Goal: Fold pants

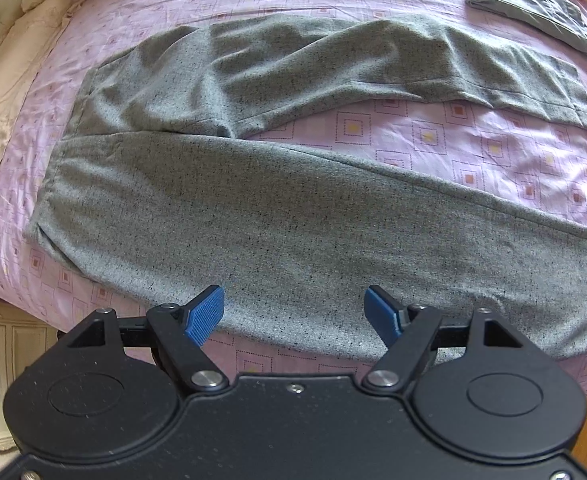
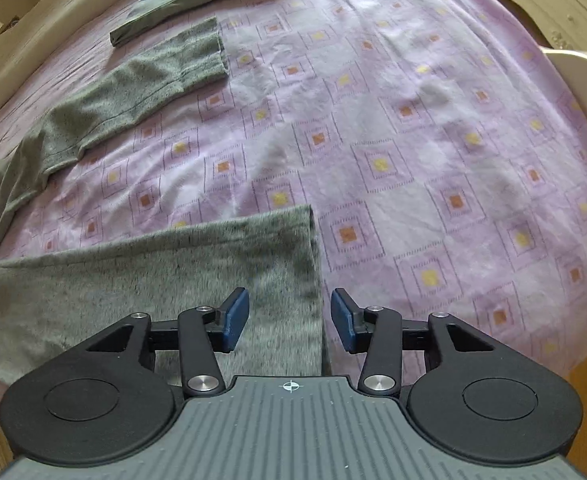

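The grey pants (image 1: 293, 208) lie spread on the pink bed (image 1: 473, 148). Only the left wrist view shows their waistband at the left; only the right wrist view shows the near leg's hem (image 2: 313, 264). Left tool (image 1: 294, 318) and right tool (image 2: 290, 318) hang apart, holding nothing.

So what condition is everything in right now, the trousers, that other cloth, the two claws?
Grey pants: unfolded, spread flat on the bed, legs apart.
Green cloth: folded, lying near the far leg's hem.
Bedsheet: spread out, lightly wrinkled.
Left gripper: open, above the near leg, holding nothing.
Right gripper: open over the near leg's hem, holding nothing.
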The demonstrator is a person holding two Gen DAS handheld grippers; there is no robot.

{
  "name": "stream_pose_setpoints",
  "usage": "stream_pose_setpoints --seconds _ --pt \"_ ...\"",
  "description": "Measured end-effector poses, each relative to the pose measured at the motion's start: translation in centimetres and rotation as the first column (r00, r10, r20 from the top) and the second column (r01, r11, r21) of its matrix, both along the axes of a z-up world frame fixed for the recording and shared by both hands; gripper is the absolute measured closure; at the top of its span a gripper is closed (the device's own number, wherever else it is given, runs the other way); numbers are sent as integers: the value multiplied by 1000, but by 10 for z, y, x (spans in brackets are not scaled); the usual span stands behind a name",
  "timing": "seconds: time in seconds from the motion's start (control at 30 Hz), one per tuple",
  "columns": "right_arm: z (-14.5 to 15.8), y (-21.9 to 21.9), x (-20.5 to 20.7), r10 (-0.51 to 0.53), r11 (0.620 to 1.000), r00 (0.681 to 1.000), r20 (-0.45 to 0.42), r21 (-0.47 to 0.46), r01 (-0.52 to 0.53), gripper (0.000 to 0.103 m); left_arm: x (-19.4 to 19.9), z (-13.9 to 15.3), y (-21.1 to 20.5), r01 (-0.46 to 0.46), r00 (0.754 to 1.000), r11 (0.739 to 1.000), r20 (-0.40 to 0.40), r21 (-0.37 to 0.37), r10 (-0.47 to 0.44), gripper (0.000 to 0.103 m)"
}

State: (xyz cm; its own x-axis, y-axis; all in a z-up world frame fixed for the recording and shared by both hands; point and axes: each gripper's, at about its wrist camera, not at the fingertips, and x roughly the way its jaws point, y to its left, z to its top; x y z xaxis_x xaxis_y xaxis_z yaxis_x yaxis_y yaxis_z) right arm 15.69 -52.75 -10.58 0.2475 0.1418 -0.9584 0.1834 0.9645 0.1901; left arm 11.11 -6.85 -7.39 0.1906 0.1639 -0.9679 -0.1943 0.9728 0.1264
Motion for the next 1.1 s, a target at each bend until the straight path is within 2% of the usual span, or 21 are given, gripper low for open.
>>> stream_pose_setpoints --seconds 0.13,0.3,0.4,0.53,0.6,0.63,0.67,0.7,0.77,0.8,0.83,0.87,0.97,1.0,1.03,1.1 --pt "-12 -2 -19 -43 994 997 -64 94 49 58 4 0 1 4 1000 1000 4 -2 -4 25" --pt "-26 -4 -27 -92 992 989 -115 74 101 55 10 -8 -8 58 998 998 15 -13 -58 25" --pt "-31 -8 -27 -109 988 987 -122 97 121 53 13 -27 -20 120 992 993 27 -3 -120 25" --pt "-34 -8 -25 -114 987 985 -132 101 128 51 13 -65 -37 201 980 979 3 -23 -201 25" --pt "-33 -5 -23 -82 992 988 -132 82 93 65 12 -83 -44 233 972 972 -19 -32 -234 25" --pt "-33 -1 -22 -48 997 990 -136 60 57 83 11 -91 -47 244 969 969 -33 -29 -245 25" --pt "-30 4 -20 -8 999 991 -131 48 15 93 10 -98 -50 250 967 968 -50 -26 -251 25" --pt "-25 11 -19 36 999 993 -115 34 -32 93 10 -105 -51 249 966 968 -64 -28 -251 25" --pt "-16 29 -17 153 984 982 -109 -75 -162 93 9 -117 -53 237 965 971 -106 -31 -239 25" --pt "-13 37 -17 225 960 968 -110 -145 -239 94 8 -120 -53 225 968 974 -109 -35 -227 25" --pt "-11 42 -17 269 936 957 -110 -204 -287 101 7 -119 -54 212 972 977 -98 -35 -214 25" --pt "-13 43 -16 287 913 950 -121 -264 -309 101 7 -118 -55 205 974 978 -93 -39 -208 25" --pt "-25 23 -9 183 960 973 -143 -185 -208 101 7 -119 -56 199 975 980 -100 -17 -200 16" --pt "-26 23 -7 178 963 974 -142 -180 -202 101 8 -119 -54 199 974 980 -105 -22 -201 16" --pt "-24 25 -6 191 958 972 -135 -190 -215 99 11 -118 -52 195 974 980 -112 -37 -198 18" --pt "-14 29 -1 191 954 976 -106 -215 -211 97 13 -111 -46 182 975 982 -118 -50 -187 29"
